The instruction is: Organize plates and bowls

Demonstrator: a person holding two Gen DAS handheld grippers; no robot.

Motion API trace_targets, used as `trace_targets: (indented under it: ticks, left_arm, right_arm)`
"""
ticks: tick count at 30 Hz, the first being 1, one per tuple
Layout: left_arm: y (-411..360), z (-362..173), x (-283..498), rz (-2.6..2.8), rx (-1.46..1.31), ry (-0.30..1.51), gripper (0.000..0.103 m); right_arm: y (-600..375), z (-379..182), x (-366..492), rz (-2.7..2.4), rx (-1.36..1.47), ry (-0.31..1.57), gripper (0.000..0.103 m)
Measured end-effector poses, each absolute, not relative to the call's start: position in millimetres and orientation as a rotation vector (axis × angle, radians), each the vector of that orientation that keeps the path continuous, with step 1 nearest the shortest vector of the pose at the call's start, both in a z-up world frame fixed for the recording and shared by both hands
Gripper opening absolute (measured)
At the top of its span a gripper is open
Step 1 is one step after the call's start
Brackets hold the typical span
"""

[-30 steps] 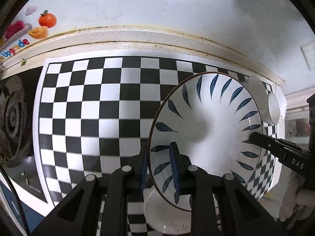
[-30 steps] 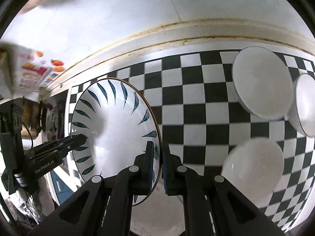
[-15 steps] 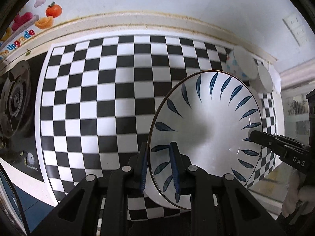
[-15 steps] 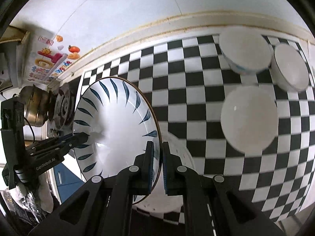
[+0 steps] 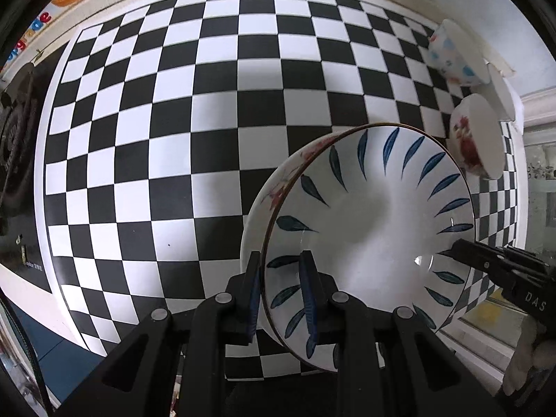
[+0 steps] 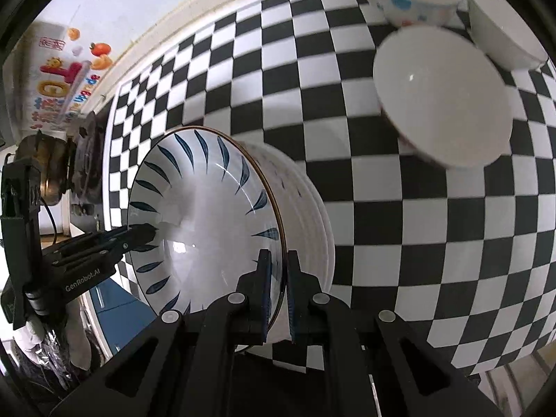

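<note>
While the left claw [image 5: 279, 292] and right claw [image 6: 278, 290] are both pinching opposite rims of the leaf-patterned plate [image 5: 368, 239], it is sitting on the white stack [image 6: 305, 208] on the checkered bench [image 5: 173, 139]; uneven release risks sliding it off.

The leaf plate [image 5: 368, 229] hides most of the white plates [image 6: 309, 215] under it. My fingers [image 5: 307, 295] cover part of its rim. The stove [image 5: 15, 132] is cut off at the edge.
</note>
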State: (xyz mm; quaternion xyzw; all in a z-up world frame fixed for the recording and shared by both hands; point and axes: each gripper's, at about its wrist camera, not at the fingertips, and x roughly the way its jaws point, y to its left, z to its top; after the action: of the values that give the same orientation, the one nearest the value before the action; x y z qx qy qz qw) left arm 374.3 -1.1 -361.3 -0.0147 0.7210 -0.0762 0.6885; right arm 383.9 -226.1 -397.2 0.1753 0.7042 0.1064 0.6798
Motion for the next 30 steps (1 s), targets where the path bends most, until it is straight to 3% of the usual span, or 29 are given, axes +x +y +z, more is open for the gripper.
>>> trace_targets:
  ticks: [30]
  left_arm:
    - [-20,-388,369,-0.140,0.002,1.649,0.019]
  right_arm:
    - [-220,-428,389,0.190,0.337,1.612,0.012]
